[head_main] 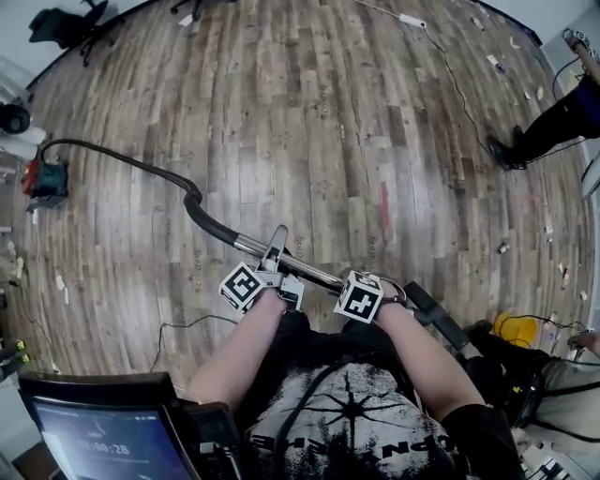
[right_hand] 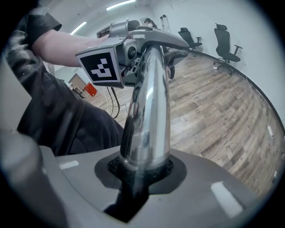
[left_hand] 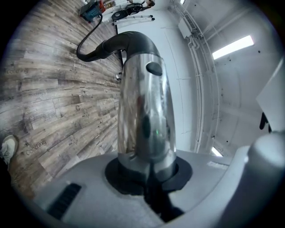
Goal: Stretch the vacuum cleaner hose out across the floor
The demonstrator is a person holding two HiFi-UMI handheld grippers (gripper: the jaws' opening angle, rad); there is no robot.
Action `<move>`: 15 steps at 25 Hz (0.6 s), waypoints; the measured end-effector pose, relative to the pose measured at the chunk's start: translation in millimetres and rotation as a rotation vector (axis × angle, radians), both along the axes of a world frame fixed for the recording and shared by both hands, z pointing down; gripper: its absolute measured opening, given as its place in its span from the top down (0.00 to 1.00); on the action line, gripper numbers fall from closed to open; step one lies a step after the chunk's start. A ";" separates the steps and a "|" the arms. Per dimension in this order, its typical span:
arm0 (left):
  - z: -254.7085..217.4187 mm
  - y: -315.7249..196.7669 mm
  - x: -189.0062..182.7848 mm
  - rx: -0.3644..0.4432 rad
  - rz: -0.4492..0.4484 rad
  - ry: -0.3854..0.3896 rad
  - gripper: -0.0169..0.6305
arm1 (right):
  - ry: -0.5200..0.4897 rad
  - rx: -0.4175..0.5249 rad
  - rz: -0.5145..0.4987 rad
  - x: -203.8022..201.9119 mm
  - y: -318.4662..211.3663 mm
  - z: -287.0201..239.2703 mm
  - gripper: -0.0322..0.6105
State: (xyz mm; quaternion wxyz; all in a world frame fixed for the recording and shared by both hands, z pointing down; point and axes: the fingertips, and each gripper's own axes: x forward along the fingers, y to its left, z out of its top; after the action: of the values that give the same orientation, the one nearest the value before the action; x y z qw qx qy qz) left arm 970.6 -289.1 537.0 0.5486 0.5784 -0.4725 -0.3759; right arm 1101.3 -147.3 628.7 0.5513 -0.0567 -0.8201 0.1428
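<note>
A black vacuum hose (head_main: 122, 161) runs over the wooden floor from the vacuum cleaner (head_main: 45, 181) at the left to a black curved handle (head_main: 204, 221) and on into a chrome wand (head_main: 314, 272). My left gripper (head_main: 274, 259) is shut on the wand near the handle. My right gripper (head_main: 375, 289) is shut on it further right, before the black lower end (head_main: 436, 319). In the left gripper view the chrome wand (left_hand: 144, 111) stands gripped between the jaws of the left gripper (left_hand: 147, 173), with the hose (left_hand: 89, 42) leading to the vacuum cleaner (left_hand: 91, 11). In the right gripper view my right gripper (right_hand: 142, 171) clamps the wand (right_hand: 147, 116), with the left gripper's marker cube (right_hand: 100, 67) beyond.
A person's legs (head_main: 548, 127) stand at the right edge. An office chair (head_main: 70, 23) sits at the back left. A white cable with an adapter (head_main: 412, 21) lies on the far floor. A thin cable (head_main: 187, 326), a yellow object (head_main: 516, 328) and a screen (head_main: 103, 431) lie close by.
</note>
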 end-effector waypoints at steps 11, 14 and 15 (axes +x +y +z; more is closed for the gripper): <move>32.7 9.1 25.4 -0.001 -0.257 -0.024 0.91 | 0.008 0.359 -0.177 51.5 -51.8 38.9 0.80; 45.2 7.7 27.8 -0.013 -0.259 -0.016 0.91 | 0.003 0.358 -0.174 52.1 -53.3 51.3 0.81; 46.6 0.8 26.9 -0.003 -0.244 -0.012 0.91 | -0.004 0.348 -0.163 48.5 -57.9 54.6 0.81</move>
State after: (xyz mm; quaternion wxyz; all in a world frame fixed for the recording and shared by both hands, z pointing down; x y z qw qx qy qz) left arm 997.5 -288.2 583.5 0.4968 0.5180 -0.5433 -0.4356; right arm 1149.8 -205.2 683.4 0.5610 -0.0269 -0.8261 -0.0462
